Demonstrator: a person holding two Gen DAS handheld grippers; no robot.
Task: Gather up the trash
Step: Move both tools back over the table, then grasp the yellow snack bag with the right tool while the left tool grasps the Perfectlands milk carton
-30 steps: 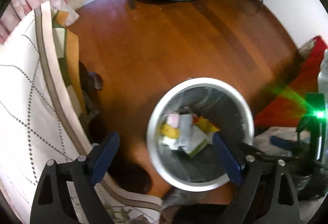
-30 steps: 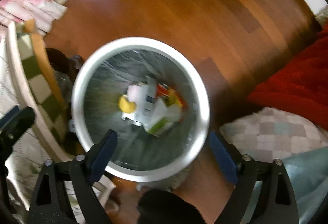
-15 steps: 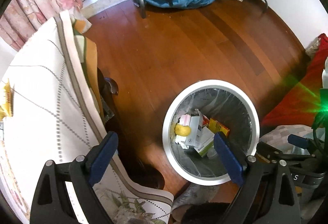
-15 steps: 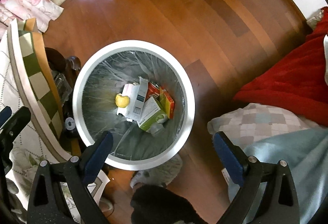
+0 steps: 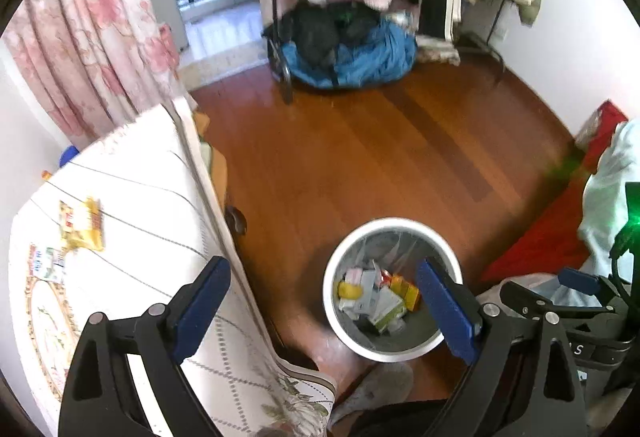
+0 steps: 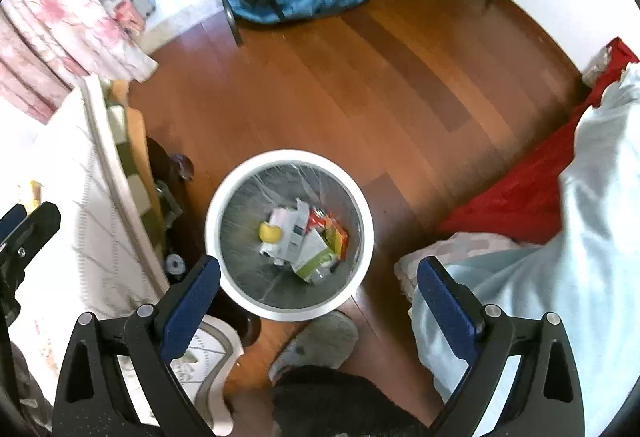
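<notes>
The white trash bin (image 6: 289,236) sat on the wooden floor (image 6: 360,85) right by the edge of the table (image 5: 132,237), and it already had a small pile in the bottom: a yellow lump (image 6: 270,232), a couple of white cartons (image 6: 289,227) and an orange box (image 6: 335,233). Two bits of trash were lying on the tablecloth, a yellow snack wrapper (image 5: 81,224) and a smaller white printed packet (image 5: 47,261) just beside it. The left gripper (image 5: 322,301) hung over the table edge with its jaws spread wide and nothing between them, and the right gripper (image 6: 318,301) was above the bin, also spread and empty. My guess is the wrappers were next. They looked flat and thin, so the fingers could easily slide over one, or pinch the cloth along with it and drag the whole cover. A light wrapper could also flutter off and miss the bin, landing by the grey slipper (image 6: 320,341) next to it.
</notes>
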